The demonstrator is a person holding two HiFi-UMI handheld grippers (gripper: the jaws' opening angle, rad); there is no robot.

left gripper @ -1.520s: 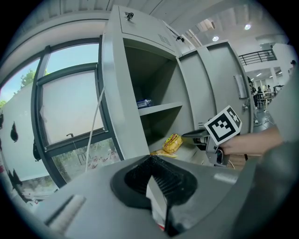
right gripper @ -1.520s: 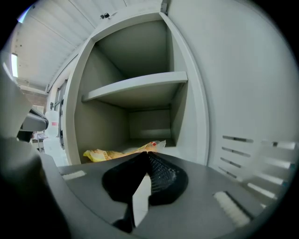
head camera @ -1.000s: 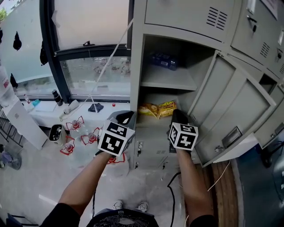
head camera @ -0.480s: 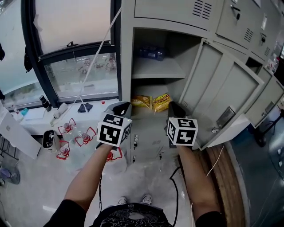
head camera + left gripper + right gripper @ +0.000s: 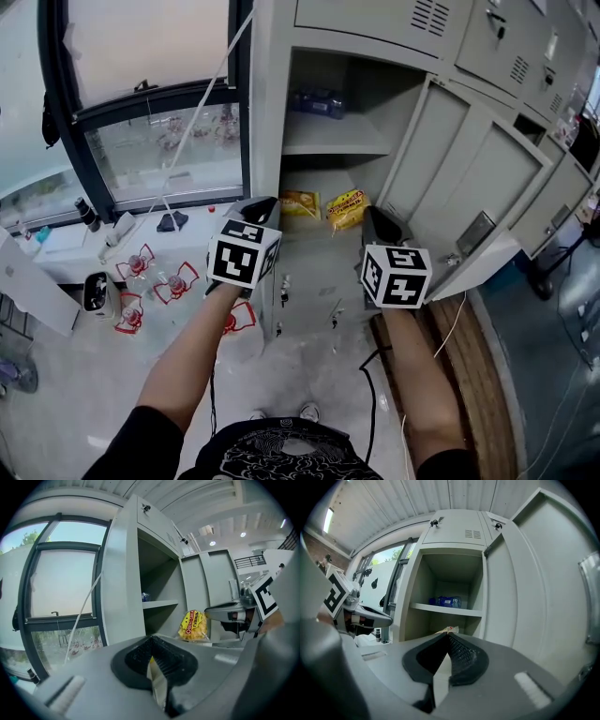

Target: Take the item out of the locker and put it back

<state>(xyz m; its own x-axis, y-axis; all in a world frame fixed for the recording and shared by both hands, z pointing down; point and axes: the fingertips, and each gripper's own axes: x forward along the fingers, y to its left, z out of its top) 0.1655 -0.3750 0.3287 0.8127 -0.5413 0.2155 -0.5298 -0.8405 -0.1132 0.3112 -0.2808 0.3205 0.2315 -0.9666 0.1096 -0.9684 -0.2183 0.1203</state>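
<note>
Before the grey sheet-metal locker [image 5: 267, 103], its flat door [image 5: 469, 178] open, the left gripper [image 5: 265, 203] pinched a crinkly orange packet [image 5: 300, 203] at 9 o'clock of the glossy yellow packet [image 5: 347, 208] nipped by the right gripper [image 5: 374, 215], both at the lower compartment's mouth

Big dark-framed window [image 5: 141, 122] up at 10 o'clock, daylight coming through, pale concrete-ish floor [image 5: 319, 356] at 6, a wooden strip [image 5: 478, 375] at 4 o'clock, ceiling spotlights [image 5: 213, 543] lit overhead
</note>
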